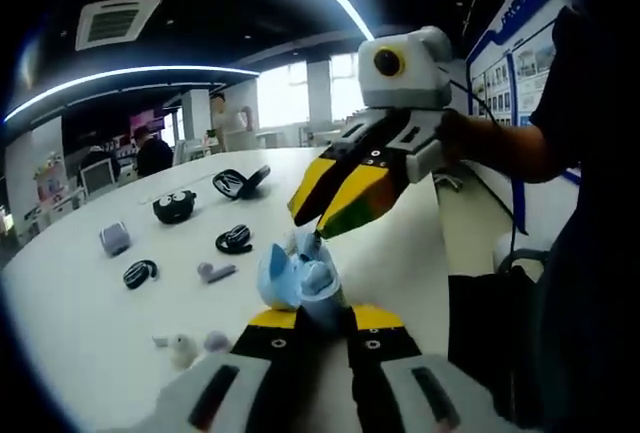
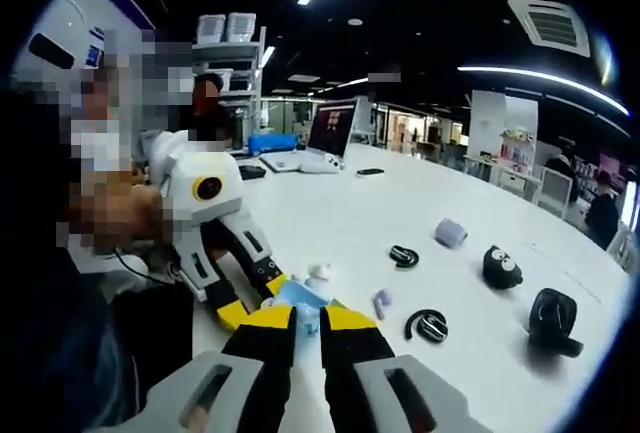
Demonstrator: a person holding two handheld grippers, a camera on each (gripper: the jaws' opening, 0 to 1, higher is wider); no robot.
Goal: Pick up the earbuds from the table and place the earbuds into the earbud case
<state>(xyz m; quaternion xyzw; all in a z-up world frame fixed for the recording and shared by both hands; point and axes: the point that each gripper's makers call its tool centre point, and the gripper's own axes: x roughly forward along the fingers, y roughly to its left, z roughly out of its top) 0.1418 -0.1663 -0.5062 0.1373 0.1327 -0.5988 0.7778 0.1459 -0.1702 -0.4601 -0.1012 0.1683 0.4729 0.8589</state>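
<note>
The left gripper (image 1: 322, 325) was clamped on the light-blue earbud case (image 1: 296, 278), which stood lid-open above its jaws, long axis roughly upright and mouth facing up. Directly above the case, the right gripper (image 1: 322, 225) pointed tip-down into it, jaws nearly together; whether they pinched an earbud I could not tell. Beyond the case lay a lilac earbud (image 1: 215, 272) on the white table (image 1: 90, 313).
</note>
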